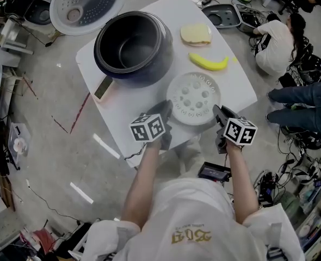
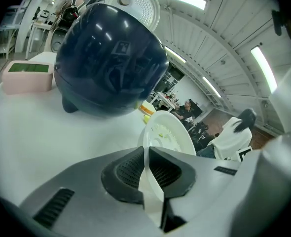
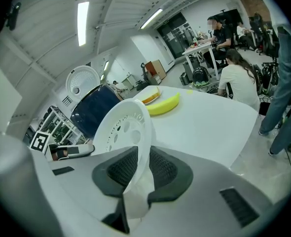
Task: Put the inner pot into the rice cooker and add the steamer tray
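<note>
The open cooker [image 1: 133, 48] stands toward the table's [image 1: 236, 86] far left corner. Your left gripper [image 1: 167, 111] is clamped on the left rim of the tray [image 1: 193, 98], which is by the near edge. Your right gripper [image 1: 217, 113] grasps its right rim.

White table [image 1: 232, 86] bears rice cooker [image 1: 133, 48], banana [image 1: 208, 62], bread [image 1: 196, 34].

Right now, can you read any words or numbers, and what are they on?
Nothing reads clearly.
Yellow print on the person's shirt: upside down, too blurred.
Cubes on left gripper and right gripper: square patterns, no letters.
</note>
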Action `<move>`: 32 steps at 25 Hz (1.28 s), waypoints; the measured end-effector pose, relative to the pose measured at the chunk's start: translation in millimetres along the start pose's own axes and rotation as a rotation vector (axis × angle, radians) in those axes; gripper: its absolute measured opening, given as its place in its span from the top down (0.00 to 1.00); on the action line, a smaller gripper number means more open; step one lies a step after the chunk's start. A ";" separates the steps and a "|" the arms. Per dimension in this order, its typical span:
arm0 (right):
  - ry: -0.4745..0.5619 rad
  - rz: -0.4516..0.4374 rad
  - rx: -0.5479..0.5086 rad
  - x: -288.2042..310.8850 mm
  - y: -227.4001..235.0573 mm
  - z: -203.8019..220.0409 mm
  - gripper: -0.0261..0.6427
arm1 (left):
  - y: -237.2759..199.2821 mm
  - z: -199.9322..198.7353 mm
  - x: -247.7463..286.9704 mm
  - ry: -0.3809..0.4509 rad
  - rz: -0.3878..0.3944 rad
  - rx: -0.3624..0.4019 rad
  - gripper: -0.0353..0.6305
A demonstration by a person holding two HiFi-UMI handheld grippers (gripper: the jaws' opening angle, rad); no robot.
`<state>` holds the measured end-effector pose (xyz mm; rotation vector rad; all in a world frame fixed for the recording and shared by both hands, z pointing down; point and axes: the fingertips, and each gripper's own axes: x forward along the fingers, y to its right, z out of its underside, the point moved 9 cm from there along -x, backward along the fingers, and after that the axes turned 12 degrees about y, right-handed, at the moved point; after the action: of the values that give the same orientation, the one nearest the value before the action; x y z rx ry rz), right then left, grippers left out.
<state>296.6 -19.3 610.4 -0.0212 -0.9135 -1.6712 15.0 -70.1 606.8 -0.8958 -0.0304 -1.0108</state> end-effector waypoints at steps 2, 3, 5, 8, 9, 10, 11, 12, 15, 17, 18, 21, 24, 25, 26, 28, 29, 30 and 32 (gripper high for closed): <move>0.014 0.003 0.015 -2.9 -4.7 -1.8 0.84 | 1.7 -3.6 -5.0 0.005 0.012 0.002 0.87; 0.020 0.005 0.021 -4.2 -7.4 -2.8 0.84 | 2.3 -5.5 -7.6 0.008 0.018 0.004 0.87; 0.031 0.008 0.021 -8.0 -13.4 -5.2 0.85 | 3.6 -9.4 -12.7 0.013 0.031 0.007 0.87; 0.050 0.007 0.022 -14.5 -22.7 -10.2 0.85 | 6.8 -16.4 -18.7 0.025 0.051 0.010 0.88; 0.057 0.008 0.029 -16.8 -25.6 -11.6 0.85 | 8.1 -19.2 -21.1 0.029 0.058 0.011 0.88; 0.063 0.009 0.038 -19.2 -28.4 -13.0 0.85 | 9.8 -22.1 -23.9 0.032 0.065 0.014 0.88; 0.069 0.009 0.046 -21.8 -31.2 -14.5 0.86 | 11.7 -25.0 -26.9 0.035 0.072 0.018 0.88; 0.076 0.008 0.051 -24.4 -33.9 -16.4 0.86 | 13.9 -27.5 -29.6 0.039 0.079 0.024 0.88; 0.101 0.003 0.056 -30.7 -40.7 -24.0 0.86 | 20.4 -34.3 -34.5 0.053 0.097 0.037 0.88; 0.118 0.003 0.061 -33.1 -44.8 -28.6 0.86 | 23.6 -40.3 -36.7 0.059 0.112 0.048 0.88; 0.125 0.003 0.065 -34.4 -47.0 -30.3 0.86 | 25.4 -43.7 -38.5 0.060 0.120 0.057 0.88; 0.142 0.006 0.073 -39.8 -54.0 -36.0 0.87 | 31.6 -52.5 -45.1 0.063 0.137 0.087 0.88; 0.169 0.005 0.072 -45.2 -59.8 -41.9 0.87 | 37.4 -59.7 -49.3 0.073 0.154 0.110 0.87; 0.175 0.003 0.074 -47.2 -62.0 -43.4 0.87 | 39.1 -61.7 -50.7 0.077 0.160 0.115 0.87; 0.178 0.002 0.074 -49.9 -65.0 -45.2 0.87 | 40.7 -63.6 -52.4 0.082 0.166 0.118 0.88; 0.185 0.004 0.064 -56.3 -73.5 -49.8 0.87 | 42.9 -67.9 -56.4 0.090 0.178 0.123 0.87; 0.190 0.002 0.056 -58.8 -78.2 -52.1 0.87 | 43.5 -70.9 -58.5 0.095 0.183 0.126 0.87; 0.196 -0.001 0.048 -60.6 -82.7 -54.3 0.87 | 44.0 -74.3 -60.6 0.102 0.187 0.129 0.88; 0.209 -0.008 0.041 -63.4 -89.9 -57.8 0.87 | 45.8 -80.8 -64.8 0.116 0.197 0.133 0.87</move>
<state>267.7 1.9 491.4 0.1817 -0.7894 -1.6273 -17.0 -66.8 498.2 -0.7026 0.0862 -0.8649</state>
